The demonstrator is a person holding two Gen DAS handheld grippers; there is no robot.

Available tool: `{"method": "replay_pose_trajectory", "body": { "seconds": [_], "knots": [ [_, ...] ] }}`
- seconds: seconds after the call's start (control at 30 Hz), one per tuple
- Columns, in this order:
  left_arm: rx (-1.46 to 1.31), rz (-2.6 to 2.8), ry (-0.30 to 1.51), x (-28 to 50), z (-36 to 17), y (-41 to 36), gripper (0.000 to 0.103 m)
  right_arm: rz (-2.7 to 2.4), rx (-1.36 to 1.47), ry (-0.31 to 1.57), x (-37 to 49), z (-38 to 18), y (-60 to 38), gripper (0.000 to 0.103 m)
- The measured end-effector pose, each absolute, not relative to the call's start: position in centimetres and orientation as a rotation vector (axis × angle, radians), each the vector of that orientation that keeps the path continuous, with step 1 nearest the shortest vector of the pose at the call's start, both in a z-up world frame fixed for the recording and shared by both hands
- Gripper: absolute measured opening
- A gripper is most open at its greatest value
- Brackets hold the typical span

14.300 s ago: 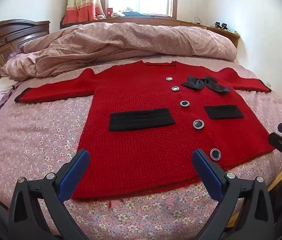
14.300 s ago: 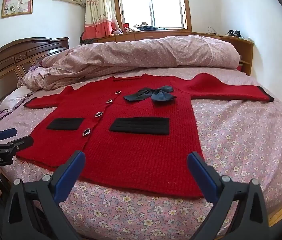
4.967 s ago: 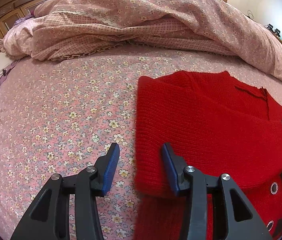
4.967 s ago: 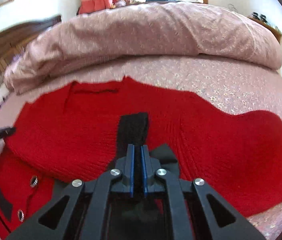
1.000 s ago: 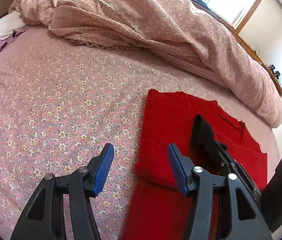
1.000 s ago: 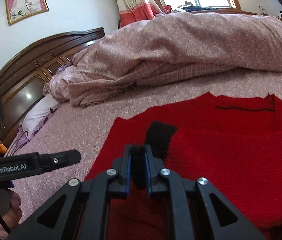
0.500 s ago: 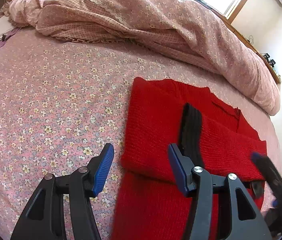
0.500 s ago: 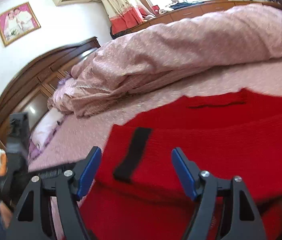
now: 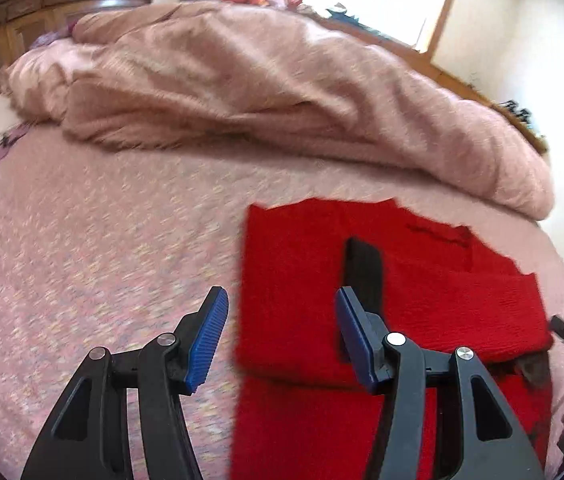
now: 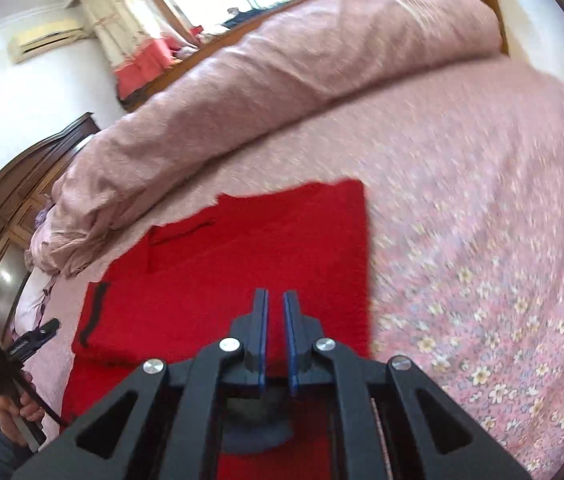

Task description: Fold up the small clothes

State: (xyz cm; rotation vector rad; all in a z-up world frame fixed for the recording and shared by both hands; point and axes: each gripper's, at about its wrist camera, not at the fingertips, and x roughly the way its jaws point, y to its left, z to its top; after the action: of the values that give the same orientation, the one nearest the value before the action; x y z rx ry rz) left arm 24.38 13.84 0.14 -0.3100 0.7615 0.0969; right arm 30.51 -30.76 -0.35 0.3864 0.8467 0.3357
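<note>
Cardigan (image 9: 394,292) lies on the bed (image 9: 81,248), both sleeves folded across the chest, one black cuff (image 9: 362,264) lying on top (the lower body looks unfolded). Judging by that, the sleeve folds are done and the bottom-up fold remains. Left tongs (image 9: 282,336) hover spread over its left edge, holding nothing. Right tongs (image 10: 273,332) are nearly pressed together above the red knit, a narrow gap showing, gripping nothing.

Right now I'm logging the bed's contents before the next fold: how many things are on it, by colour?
Red: 1, the cardigan, sleeves folded in, black cuff on top.
Pink: 2, the bunched quilt and the floral sheet.
Total: 3.
</note>
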Motion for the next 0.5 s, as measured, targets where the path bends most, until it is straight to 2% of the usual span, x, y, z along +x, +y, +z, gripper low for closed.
{"method": "replay_pose_trajectory", "body": {
  "seconds": [0.17,0.27,0.47,0.5],
  "knots": [
    [-0.375,-0.119,0.864,26.3,-1.6,11.9,0.050,0.386,0.343,0.861,30.2,-0.5,-29.5,0.009],
    [-0.325,-0.124,0.939,27.0,-3.1,10.4,0.050,0.399,0.306,0.871,30.1,-0.1,-28.4,0.009],
    [-0.343,-0.090,0.925,27.7,-3.5,10.5,0.050,0.365,0.283,0.873,30.0,0.1,-28.9,0.009],
    [-0.376,-0.102,0.924,27.8,-3.7,10.8,0.033,0.357,0.290,0.879,30.1,0.0,-29.2,0.009]
  ]
}}
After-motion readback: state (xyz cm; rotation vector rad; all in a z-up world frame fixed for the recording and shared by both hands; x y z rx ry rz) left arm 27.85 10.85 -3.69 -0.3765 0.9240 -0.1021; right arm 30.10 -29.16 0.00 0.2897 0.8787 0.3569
